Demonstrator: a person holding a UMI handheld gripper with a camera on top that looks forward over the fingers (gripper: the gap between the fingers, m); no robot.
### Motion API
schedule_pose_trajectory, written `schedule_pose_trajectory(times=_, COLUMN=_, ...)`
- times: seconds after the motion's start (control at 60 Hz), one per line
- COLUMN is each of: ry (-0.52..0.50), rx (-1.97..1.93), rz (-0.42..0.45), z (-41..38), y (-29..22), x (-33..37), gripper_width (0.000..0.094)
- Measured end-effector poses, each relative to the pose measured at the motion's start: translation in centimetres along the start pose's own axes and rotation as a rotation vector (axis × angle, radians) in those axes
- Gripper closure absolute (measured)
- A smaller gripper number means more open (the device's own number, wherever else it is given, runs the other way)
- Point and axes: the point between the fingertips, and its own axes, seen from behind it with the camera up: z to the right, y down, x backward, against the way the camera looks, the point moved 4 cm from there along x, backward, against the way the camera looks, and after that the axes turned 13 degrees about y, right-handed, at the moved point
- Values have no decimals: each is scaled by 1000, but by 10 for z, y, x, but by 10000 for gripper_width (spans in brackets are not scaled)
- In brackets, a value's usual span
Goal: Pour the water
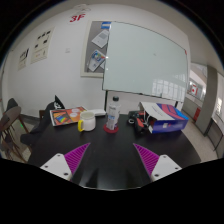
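A clear plastic water bottle (112,113) with a red label stands upright on the dark table (110,160), well beyond my fingers. A yellowish cup (88,121) with a white rim stands just left of the bottle. My gripper (112,161) is open and empty, with its two purple pads (72,158) wide apart over the bare table. The bottle and cup lie ahead, roughly between the lines of the two fingers.
A colourful box (67,116) lies left of the cup. An orange, white and blue box (165,114) sits at the right with a small red thing beside it. A chair (15,125) stands at the left. A whiteboard (145,68) hangs on the back wall.
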Motion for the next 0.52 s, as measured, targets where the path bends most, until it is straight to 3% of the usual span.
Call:
schedule_pose_trajectory(times=0.233, ry=31, rx=-8, rz=-1, z=7, y=27, x=83, gripper_width=93)
schedule_pose_trajectory(times=0.517, ry=37, rx=-17, rz=33, z=9, y=17, x=110, gripper_width=90)
